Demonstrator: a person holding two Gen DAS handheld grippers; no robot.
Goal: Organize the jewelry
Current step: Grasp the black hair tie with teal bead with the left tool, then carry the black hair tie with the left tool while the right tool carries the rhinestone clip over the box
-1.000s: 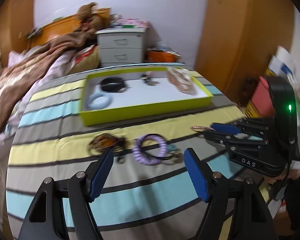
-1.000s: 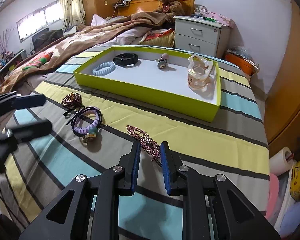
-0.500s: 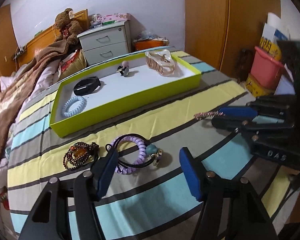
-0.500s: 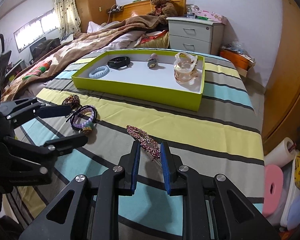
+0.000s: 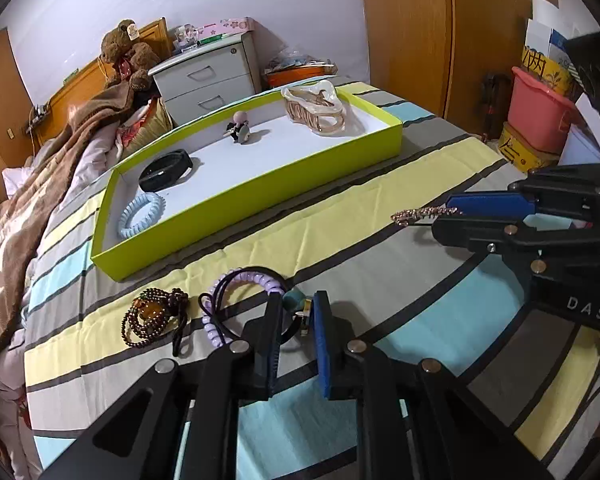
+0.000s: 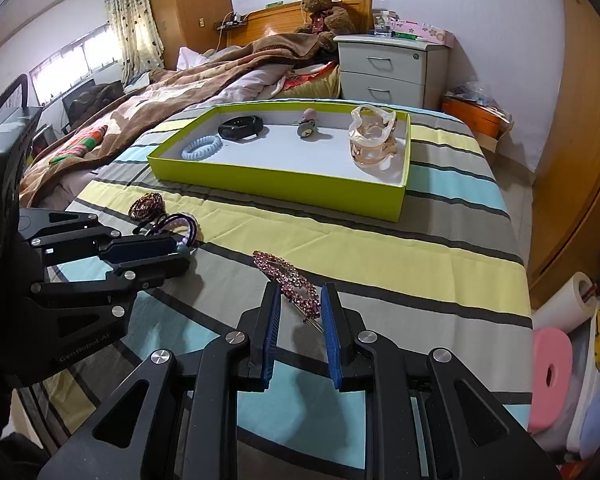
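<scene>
- Left wrist view: left gripper (image 5: pixel 296 312) jaws have just been closing, now clamped on the teal charm of the purple coil hair tie (image 5: pixel 236 300), which lies on the striped bedspread (image 5: pixel 340 248); bead bracelet (image 5: pixel 152 316) just beside it. Green tray (image 5: pixel 260 184) lies ahead, long axis slanting across the view.
- Right wrist view: right gripper (image 6: pixel 300 312) clamped on the near end of the pink rhinestone hair clip (image 6: pixel 286 276), which points away toward the tray's near wall (image 6: pixel 280 188). Bedroom: nightstand (image 6: pixel 392 68) beyond.

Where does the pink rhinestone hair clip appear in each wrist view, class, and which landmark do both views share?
Left wrist view: the pink rhinestone hair clip sits right of centre, seen edge-on, sticking out of the right gripper.
Right wrist view: the clip lies at lower centre, between that gripper's fingers.
Shared landmark: the green tray behind it.
</scene>
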